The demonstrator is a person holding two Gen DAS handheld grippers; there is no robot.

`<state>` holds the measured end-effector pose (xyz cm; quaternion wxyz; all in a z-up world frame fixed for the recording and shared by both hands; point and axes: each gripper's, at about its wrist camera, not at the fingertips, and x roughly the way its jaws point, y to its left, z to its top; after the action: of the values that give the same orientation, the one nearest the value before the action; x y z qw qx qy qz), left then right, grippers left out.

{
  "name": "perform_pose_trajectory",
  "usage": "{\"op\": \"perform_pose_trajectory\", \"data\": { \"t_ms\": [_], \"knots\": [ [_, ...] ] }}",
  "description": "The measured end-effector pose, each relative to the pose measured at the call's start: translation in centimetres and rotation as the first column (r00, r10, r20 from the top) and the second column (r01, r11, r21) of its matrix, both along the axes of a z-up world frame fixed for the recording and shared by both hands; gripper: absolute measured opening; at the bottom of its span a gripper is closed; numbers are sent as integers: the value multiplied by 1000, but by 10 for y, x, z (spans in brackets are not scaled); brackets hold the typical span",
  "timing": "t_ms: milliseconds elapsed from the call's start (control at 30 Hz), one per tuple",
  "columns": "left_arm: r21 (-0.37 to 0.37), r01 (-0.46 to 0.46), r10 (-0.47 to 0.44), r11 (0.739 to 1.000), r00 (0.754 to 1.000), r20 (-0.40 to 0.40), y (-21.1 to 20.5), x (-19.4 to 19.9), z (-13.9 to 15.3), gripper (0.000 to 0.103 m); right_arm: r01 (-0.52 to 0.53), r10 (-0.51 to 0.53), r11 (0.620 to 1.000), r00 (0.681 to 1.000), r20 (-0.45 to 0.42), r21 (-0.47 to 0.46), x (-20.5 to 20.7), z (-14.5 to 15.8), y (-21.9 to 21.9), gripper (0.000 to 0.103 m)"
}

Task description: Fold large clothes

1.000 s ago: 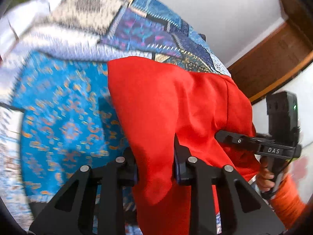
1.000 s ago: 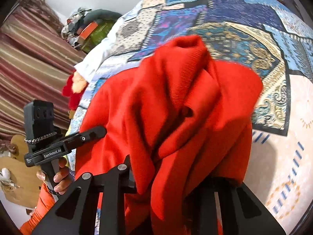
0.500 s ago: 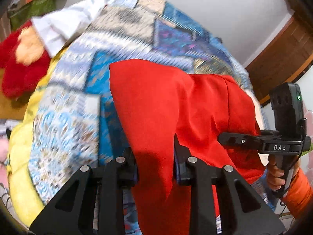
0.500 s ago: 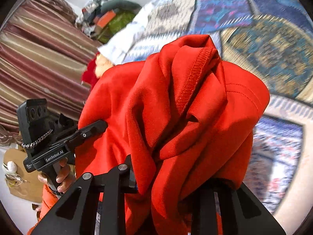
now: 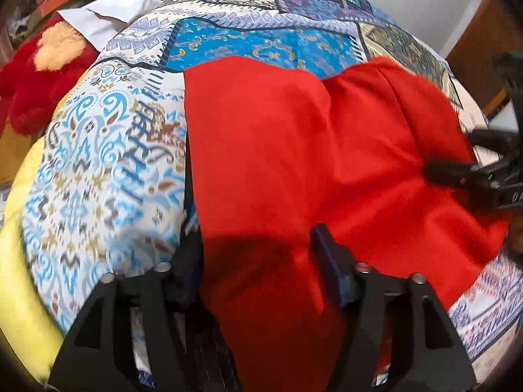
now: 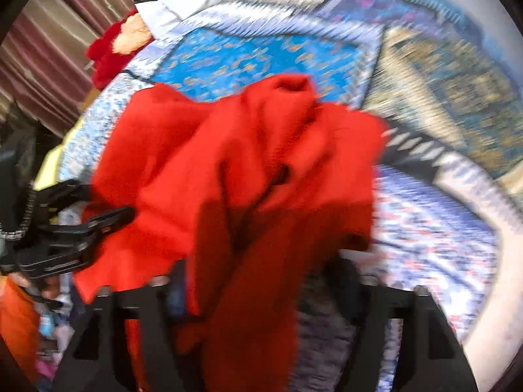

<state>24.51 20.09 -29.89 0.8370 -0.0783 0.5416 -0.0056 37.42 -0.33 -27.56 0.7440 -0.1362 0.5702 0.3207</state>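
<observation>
A large red garment (image 5: 294, 163) lies draped over the patterned quilt (image 5: 108, 170) of a bed. In the left wrist view it spreads fairly flat. In the blurred right wrist view it is bunched in folds (image 6: 248, 170). My left gripper (image 5: 256, 245) hangs over the garment's near edge, its jaws opening, with red cloth loose between them. My right gripper (image 6: 261, 274) is at the other end, its jaws also opening, and a hanging fold of the cloth sits between its fingers without being pinched. Each gripper shows at the edge of the other's view.
A red plush toy (image 5: 39, 75) and a white cloth (image 5: 114, 19) lie at the bed's far left. A yellow sheet edge (image 5: 19, 261) borders the quilt. Striped curtains (image 6: 49, 49) hang on the left, and a wooden door (image 5: 483, 49) stands at the right. An orange sleeve (image 6: 16, 320) shows low left.
Both grippers were shut on the red cloth and now stand with jaws spread wide. Both have dropped closer to the bed, and the garment has sunk onto the quilt.
</observation>
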Motion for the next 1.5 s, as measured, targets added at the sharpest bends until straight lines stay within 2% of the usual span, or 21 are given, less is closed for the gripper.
{"op": "perform_pose_trajectory", "data": {
  "t_ms": [33,67,133,200,300,433,533,633,700,833,933,1033,1200,1300,1367,1433,1500],
  "knots": [
    [-9,-4,4,1000,1000,2,0,-4,2,77,-1,2,1000,999,40,-19,-3,3,-5,89],
    [-26,-10,10,1000,1000,-1,1,-9,2,79,-10,12,999,998,67,-34,-7,6,-11,89],
    [-40,-25,24,999,1000,-11,5,-21,3,79,-15,17,999,998,55,-34,-10,8,-23,89],
    [-23,-41,41,999,999,-2,4,-32,9,81,5,-4,1000,999,46,-25,-11,13,-34,89],
    [15,-74,73,997,997,28,1,-44,28,81,49,-50,999,998,44,9,-20,34,-49,89],
    [30,-69,67,997,996,59,-11,-53,41,86,31,-34,995,999,30,98,-40,58,-55,89],
    [51,-44,43,998,999,28,-30,-54,31,89,8,-5,997,999,-34,82,-50,45,-48,89],
    [111,-25,27,993,999,-17,-44,-59,9,93,-21,20,1000,999,-26,-22,-56,23,-46,89],
    [99,-39,40,994,999,-13,-42,-65,6,93,-20,19,1000,998,-55,-12,-55,20,-57,89],
    [77,-64,63,995,998,12,-31,-71,29,93,2,-1,1000,999,-53,20,-48,39,-79,89],
    [164,-50,38,985,996,78,-30,-73,57,93,17,-17,999,1000,-3,38,-41,60,-87,89],
    [240,-69,38,968,991,132,-22,-54,81,93,39,-40,992,999,5,119,-18,82,-79,89],
    [244,-126,93,962,985,142,4,5,79,94,53,-59,979,998,24,197,24,92,-34,89],
    [243,-154,130,958,985,113,16,40,65,94,64,-65,979,998,-1,191,47,75,-2,89],
    [291,-186,159,938,981,112,22,59,53,94,60,-57,984,998,-22,169,59,59,14,89],
    [345,-214,188,914,976,107,27,69,44,94,48,-48,993,999,-7,109,70,39,29,88],
    [345,-233,204,909,972,120,34,73,38,95,29,-30,999,999,38,25,80,21,33,88]
  ]
}}
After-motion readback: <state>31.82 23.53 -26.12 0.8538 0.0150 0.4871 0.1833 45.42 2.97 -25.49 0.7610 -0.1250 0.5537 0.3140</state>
